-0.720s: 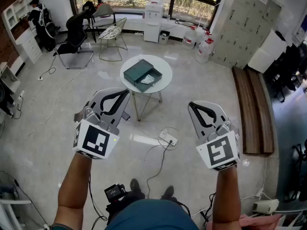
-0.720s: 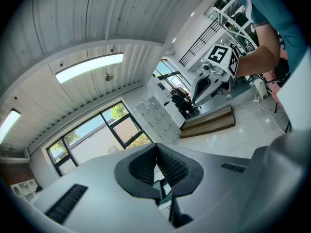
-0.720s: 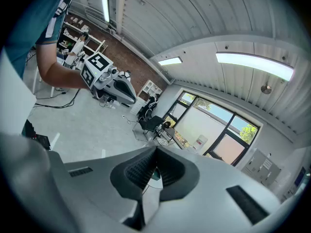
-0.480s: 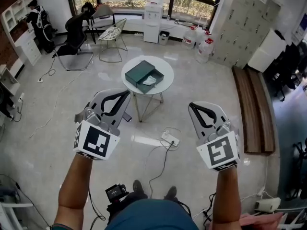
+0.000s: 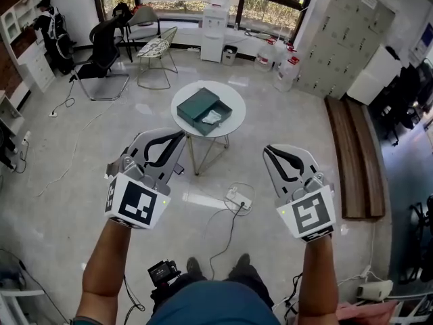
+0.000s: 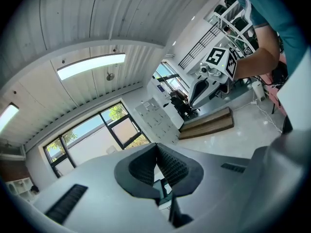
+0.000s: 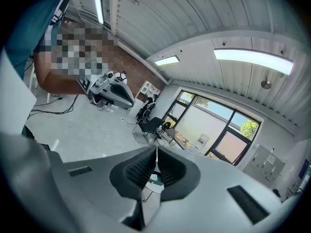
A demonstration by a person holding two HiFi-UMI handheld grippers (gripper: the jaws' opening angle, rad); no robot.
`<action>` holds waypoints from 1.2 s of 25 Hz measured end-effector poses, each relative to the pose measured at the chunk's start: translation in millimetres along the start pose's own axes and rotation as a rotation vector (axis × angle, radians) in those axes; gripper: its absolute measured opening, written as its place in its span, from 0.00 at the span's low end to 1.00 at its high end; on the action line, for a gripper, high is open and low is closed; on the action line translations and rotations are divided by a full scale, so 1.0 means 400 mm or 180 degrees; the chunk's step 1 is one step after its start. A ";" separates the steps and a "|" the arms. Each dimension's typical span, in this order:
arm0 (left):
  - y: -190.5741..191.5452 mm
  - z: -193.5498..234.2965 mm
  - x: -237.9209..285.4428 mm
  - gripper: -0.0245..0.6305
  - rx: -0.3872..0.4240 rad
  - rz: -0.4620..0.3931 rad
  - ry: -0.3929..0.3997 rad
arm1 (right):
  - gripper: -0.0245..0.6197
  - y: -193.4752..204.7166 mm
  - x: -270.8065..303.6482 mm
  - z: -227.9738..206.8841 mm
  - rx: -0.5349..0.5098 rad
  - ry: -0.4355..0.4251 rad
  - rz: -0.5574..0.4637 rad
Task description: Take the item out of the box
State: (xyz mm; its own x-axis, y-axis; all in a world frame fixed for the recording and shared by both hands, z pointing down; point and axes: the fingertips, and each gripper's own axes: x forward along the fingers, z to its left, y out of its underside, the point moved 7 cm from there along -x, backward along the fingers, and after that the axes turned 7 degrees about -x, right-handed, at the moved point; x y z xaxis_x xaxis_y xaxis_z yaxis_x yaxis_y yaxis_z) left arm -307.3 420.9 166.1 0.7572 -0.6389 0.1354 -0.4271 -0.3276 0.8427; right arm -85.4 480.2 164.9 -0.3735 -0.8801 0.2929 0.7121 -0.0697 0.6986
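A dark green box (image 5: 198, 104) lies on a small round white table (image 5: 233, 99) some way ahead in the head view. Its drawer is pulled out to the right, with a white item (image 5: 212, 117) lying in it. My left gripper (image 5: 180, 135) is held in the air over the floor, short of the table, with its jaws shut and empty. My right gripper (image 5: 268, 150) hangs level with it to the right, shut on nothing. Both stand well apart from the box. In the left gripper view the left gripper (image 6: 156, 145) has its pads pressed together, and the right gripper (image 7: 155, 149) shows the same in its own view.
A power strip (image 5: 237, 196) with cables lies on the floor between me and the table. A wooden bench (image 5: 355, 154) runs along the right. Behind the table stand a black office chair (image 5: 101, 56), a wire chair (image 5: 159, 46), a water dispenser (image 5: 216, 19) and water jugs (image 5: 284, 70).
The table and box have slid slightly lower and nearer in the head view. Both grippers stay shut and keep about the same place in front of me.
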 end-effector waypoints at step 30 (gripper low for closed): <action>-0.164 -0.174 0.644 0.07 0.0052 0.0555 -0.0559 | 0.10 0.543 0.127 -0.525 -0.0044 -0.0524 -0.0706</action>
State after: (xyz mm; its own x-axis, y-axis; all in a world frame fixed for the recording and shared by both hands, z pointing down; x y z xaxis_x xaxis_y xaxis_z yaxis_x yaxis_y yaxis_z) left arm -49.8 326.1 182.1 0.5745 -0.7975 0.1844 -0.5530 -0.2121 0.8058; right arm 175.1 321.7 194.7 -0.6120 -0.7545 0.2368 0.6097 -0.2595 0.7489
